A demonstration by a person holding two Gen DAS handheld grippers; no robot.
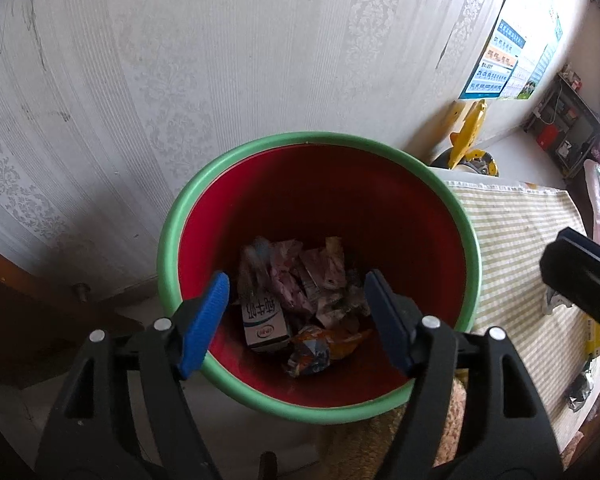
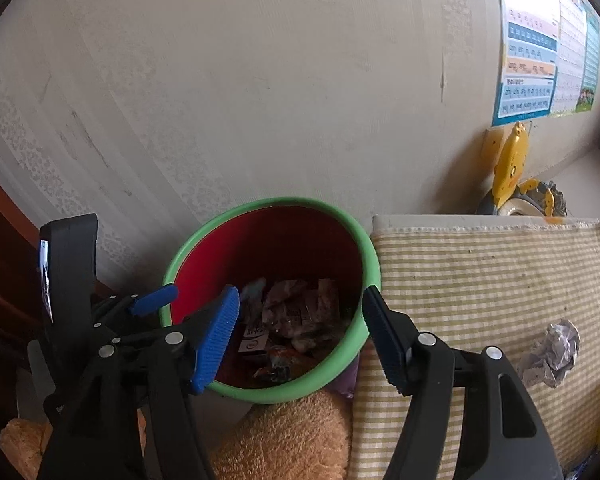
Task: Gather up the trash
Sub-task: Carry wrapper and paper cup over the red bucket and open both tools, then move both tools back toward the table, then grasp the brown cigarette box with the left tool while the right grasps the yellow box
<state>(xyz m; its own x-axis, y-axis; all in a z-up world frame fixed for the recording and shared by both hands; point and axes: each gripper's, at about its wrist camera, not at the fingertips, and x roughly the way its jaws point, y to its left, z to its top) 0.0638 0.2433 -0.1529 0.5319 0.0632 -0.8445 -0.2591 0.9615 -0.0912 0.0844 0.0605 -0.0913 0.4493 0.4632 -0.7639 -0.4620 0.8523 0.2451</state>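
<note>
Black clamp arms fill the bottom of both views, and the left gripper (image 1: 298,314) hangs right over the bin's mouth, blue pads spread wide with nothing between them. Same story for the right gripper (image 2: 300,334): jaws wide apart, empty, poised over the bin's near rim and the bed edge.

Biggest thing in play is the wallpapered wall (image 1: 220,60) behind, then the striped green-and-cream cloth (image 2: 480,280) just beside the bin. Now the bin (image 1: 172,236) itself, red inside with a green rim, standing on the floor against the wall. Down at its bottom sits a heap of trash: a white milk carton (image 1: 264,322), pinkish wrappers (image 1: 296,276) and an orange-blue snack bag (image 1: 320,346).

One crumpled silver-grey wrapper (image 2: 552,354) lies out on the striped cloth, well apart from the bin. A tan plush toy (image 2: 292,436) rests just below the bin's rim.
</note>
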